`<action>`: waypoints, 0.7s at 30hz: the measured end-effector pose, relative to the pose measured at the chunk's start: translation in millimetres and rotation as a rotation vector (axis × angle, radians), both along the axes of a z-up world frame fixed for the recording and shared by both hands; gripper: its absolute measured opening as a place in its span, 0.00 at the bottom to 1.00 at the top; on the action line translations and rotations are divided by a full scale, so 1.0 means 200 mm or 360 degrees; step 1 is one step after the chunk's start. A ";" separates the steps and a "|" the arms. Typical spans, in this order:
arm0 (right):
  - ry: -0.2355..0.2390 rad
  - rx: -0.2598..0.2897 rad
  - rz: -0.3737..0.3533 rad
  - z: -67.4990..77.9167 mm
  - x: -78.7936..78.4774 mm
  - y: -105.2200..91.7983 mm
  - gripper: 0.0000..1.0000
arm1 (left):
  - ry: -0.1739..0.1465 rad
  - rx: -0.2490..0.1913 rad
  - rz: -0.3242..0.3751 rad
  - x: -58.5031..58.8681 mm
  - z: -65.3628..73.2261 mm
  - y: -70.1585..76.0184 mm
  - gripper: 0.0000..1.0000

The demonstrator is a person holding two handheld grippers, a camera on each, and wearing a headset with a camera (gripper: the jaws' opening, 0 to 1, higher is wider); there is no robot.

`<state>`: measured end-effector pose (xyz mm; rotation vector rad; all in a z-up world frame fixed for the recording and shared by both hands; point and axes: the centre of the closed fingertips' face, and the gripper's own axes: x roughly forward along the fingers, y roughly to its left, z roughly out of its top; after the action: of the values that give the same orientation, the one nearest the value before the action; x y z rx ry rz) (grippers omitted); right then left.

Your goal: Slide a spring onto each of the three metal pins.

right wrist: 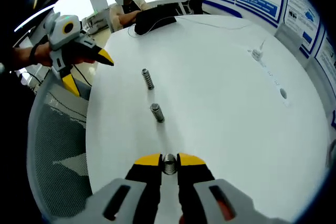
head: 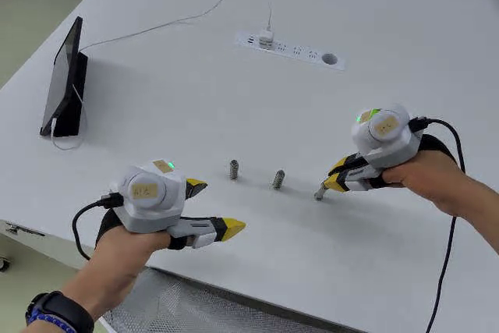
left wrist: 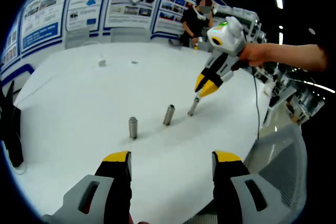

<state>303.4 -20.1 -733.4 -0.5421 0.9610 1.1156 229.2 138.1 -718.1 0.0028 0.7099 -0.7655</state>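
Observation:
Two upright metal pins with springs around them stand in a row on the white table: one point(head: 234, 169) point(left wrist: 133, 127) point(right wrist: 148, 78) on the left, one point(head: 278, 179) point(left wrist: 168, 114) point(right wrist: 157, 113) in the middle. Further right, a third spring point(head: 320, 191) point(left wrist: 193, 107) point(right wrist: 169, 165) leans on the table surface. My right gripper point(head: 327, 187) point(right wrist: 169, 162) point(left wrist: 202, 92) is shut on its top; whether a pin is inside I cannot tell. My left gripper point(head: 216, 208) point(left wrist: 172, 158) point(right wrist: 89, 72) hovers open near the table's front edge, a short way in front of the row, holding nothing.
A white power strip point(head: 290, 50) with a plugged charger lies at the back. A dark tablet point(head: 64, 79) stands at the left edge with a cable. A mesh chair point(head: 179, 294) sits below the front edge. People point(right wrist: 126, 3) sit at a far table.

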 end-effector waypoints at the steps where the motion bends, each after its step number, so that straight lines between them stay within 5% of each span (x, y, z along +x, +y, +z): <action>1: -0.0006 -0.0007 0.0002 0.00 0.00 0.01 0.13 | 0.0000 0.0000 0.0000 0.00 0.00 0.00 0.63; 21: -0.0038 -0.0071 0.0106 -0.09 0.01 0.04 0.13 | 0.0000 0.0004 0.0030 0.02 0.01 0.05 0.63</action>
<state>305.5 -13.1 -751.8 -0.6265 0.9550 1.1470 234.0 147.1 -716.1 -0.0015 0.7100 -0.7463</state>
